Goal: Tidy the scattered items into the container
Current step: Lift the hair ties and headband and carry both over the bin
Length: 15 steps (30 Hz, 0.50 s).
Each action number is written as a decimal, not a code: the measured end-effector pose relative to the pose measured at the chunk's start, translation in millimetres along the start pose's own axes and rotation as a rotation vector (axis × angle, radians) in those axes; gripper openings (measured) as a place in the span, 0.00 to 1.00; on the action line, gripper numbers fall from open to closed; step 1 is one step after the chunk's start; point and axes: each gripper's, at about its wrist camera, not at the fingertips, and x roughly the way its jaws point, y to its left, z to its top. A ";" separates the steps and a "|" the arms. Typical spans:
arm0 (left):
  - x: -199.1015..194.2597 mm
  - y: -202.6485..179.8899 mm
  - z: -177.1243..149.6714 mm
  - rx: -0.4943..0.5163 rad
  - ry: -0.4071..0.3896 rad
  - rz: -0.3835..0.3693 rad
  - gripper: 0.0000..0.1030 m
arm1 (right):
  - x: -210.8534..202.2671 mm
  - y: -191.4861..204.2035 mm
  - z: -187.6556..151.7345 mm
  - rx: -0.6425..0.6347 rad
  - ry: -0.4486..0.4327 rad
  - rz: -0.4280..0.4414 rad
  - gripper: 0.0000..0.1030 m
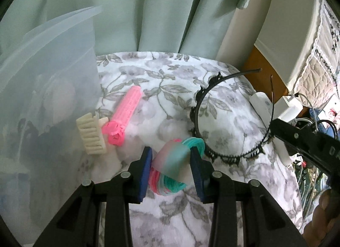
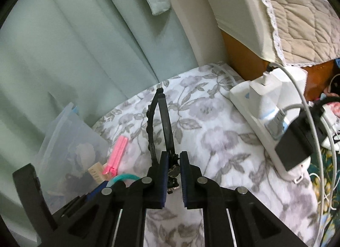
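Left gripper (image 1: 171, 169) clamps our pink-and-teal hair ties (image 1: 173, 163) just above the floral cloth (image 1: 148, 77) | right gripper (image 2: 174, 170) pinches the black headband (image 2: 161, 123) | container (image 1: 46, 89) stands left | we should lift both clear of its rim before releasing.

Pale green curtains (image 1: 148, 9) hang behind a surface covered in a grey floral cloth (image 1: 153, 81). To the right stand a cream wall (image 2: 191, 23), orange-brown wood (image 2: 240, 55), a quilted lace-edged cover (image 2: 297, 13) and a white power strip (image 2: 255, 106) with cables.
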 end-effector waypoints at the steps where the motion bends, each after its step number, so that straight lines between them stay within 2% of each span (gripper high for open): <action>1: -0.9 -1.8 -0.8 0.006 0.000 0.001 0.36 | -0.7 1.6 -1.7 -0.007 0.006 0.005 0.12; 15: 4.5 -1.8 -3.9 0.039 -0.018 -0.028 0.36 | 21.4 16.9 -18.3 -0.068 0.092 0.075 0.15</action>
